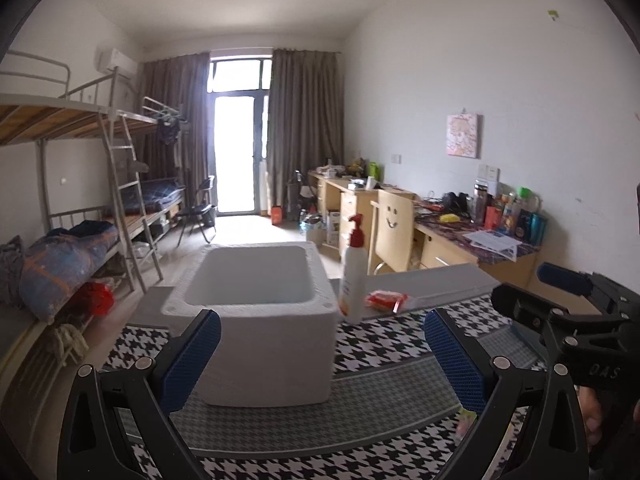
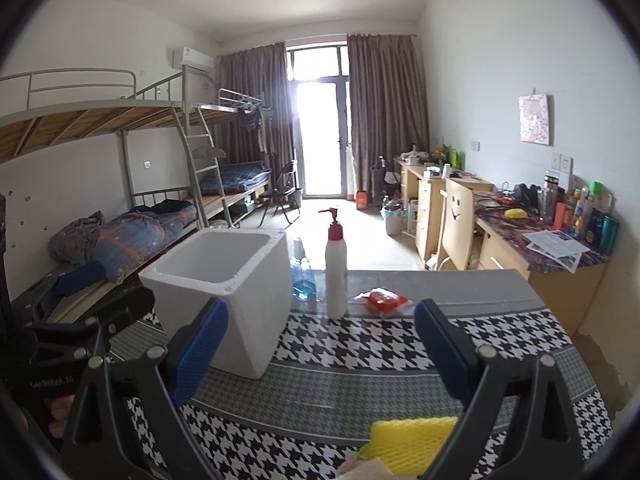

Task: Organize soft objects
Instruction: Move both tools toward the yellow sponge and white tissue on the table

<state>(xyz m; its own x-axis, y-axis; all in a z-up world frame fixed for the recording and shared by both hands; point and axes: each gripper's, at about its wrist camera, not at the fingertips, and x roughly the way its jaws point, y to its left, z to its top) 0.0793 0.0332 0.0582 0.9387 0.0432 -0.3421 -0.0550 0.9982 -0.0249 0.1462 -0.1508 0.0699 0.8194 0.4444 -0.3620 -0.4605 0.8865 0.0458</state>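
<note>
A white foam box (image 1: pixel 260 320) stands open-topped on the houndstooth tablecloth (image 1: pixel 380 352); it also shows in the right wrist view (image 2: pixel 224 288). My left gripper (image 1: pixel 320 356) is open and empty, just in front of the box. My right gripper (image 2: pixel 320 356) is open and empty above the table. A yellow foam net sleeve (image 2: pixel 412 440) lies on the cloth at the near edge, just below the right gripper, with a pale soft item (image 2: pixel 368 468) beside it. A red packet (image 2: pixel 382 300) lies at the far side; it also shows in the left wrist view (image 1: pixel 386 300).
A white pump bottle with a red top (image 2: pixel 336 264) stands right of the box, a blue glass bottle (image 2: pixel 302 276) behind it. Bunk beds (image 2: pixel 120 200) line the left wall. Desks and a chair (image 2: pixel 456 220) line the right wall.
</note>
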